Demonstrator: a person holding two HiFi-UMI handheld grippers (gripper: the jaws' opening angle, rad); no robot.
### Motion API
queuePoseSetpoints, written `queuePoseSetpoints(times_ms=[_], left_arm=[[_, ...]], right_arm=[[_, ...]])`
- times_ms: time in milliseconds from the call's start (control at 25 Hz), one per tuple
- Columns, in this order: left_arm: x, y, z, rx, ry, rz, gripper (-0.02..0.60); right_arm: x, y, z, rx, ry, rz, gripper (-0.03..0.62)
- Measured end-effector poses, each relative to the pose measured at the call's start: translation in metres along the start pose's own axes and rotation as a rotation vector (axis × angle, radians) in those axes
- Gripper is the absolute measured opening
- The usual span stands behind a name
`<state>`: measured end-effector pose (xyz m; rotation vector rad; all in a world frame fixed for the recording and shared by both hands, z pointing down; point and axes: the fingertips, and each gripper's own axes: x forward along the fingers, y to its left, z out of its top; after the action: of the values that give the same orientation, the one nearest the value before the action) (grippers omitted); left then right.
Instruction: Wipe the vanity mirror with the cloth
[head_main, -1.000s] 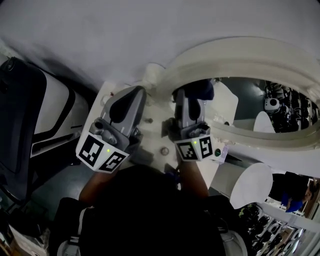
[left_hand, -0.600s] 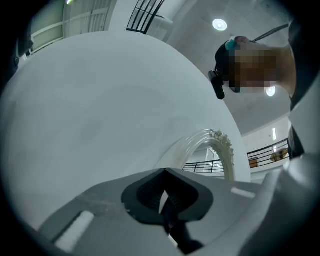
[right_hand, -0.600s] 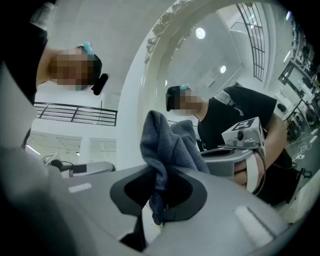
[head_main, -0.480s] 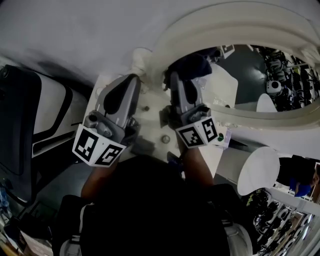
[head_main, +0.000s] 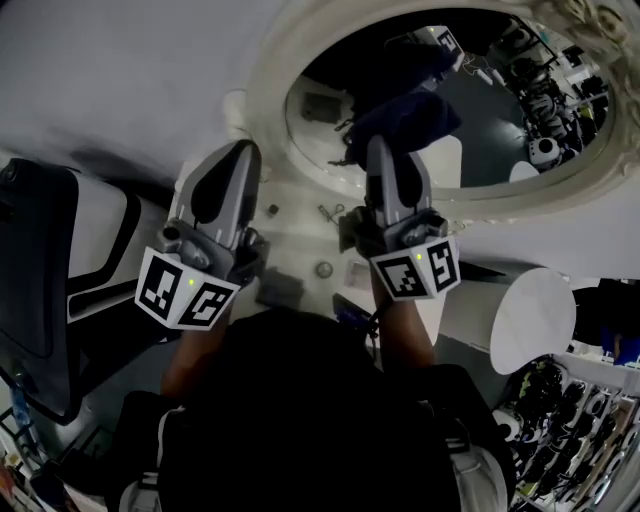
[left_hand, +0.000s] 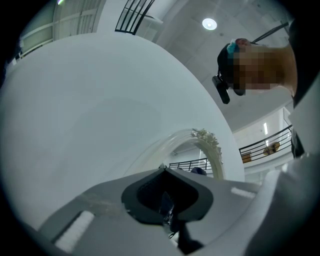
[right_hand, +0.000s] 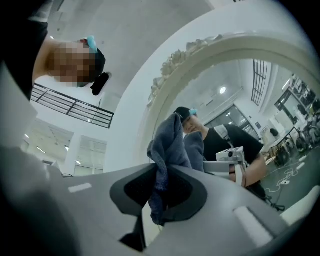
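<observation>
Open glass (head_main: 490, 100) lies inside the raised frame (head_main: 265, 100); small items (head_main: 324, 269) clutter the tabletop (head_main: 300, 240).

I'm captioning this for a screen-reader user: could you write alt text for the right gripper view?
The right gripper is shut on a blue-grey cloth that bunches upward in front of a vanity mirror with an ornate white frame. The mirror reflects a person in a dark shirt.

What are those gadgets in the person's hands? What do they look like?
The left gripper and right gripper are matching grey tongs that taper towards the tip. At the hand end of each sits a white cube with black square markers and a small green light. The person wears a black top.
</observation>
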<state>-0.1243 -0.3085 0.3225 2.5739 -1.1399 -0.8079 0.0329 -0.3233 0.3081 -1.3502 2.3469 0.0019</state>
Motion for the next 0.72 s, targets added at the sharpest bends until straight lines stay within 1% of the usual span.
queuePoseSetpoints(times_ms=[200, 360, 560, 720], left_arm=[[0.014, -0.038, -0.005, 0.023, 0.01, -0.074, 0.003], [0.016, -0.067, -0.017, 0.015, 0.032, -0.108, 0.003], [0.02, -0.088, -0.043, 0.028, 0.067, -0.127, 0.003], [0.011, -0.099, -0.07, 0.022, 0.122, -0.121, 0.002]], right_arm=[[-0.043, -0.025, 0.04, -0.071, -0.033, -0.119, 0.048], [-0.083, -0.04, 0.057, -0.106, -0.02, -0.198, 0.048], [-0.132, -0.064, 0.054, -0.131, 0.002, -0.294, 0.048], [-0.166, -0.073, 0.035, -0.095, 0.048, -0.346, 0.047]])
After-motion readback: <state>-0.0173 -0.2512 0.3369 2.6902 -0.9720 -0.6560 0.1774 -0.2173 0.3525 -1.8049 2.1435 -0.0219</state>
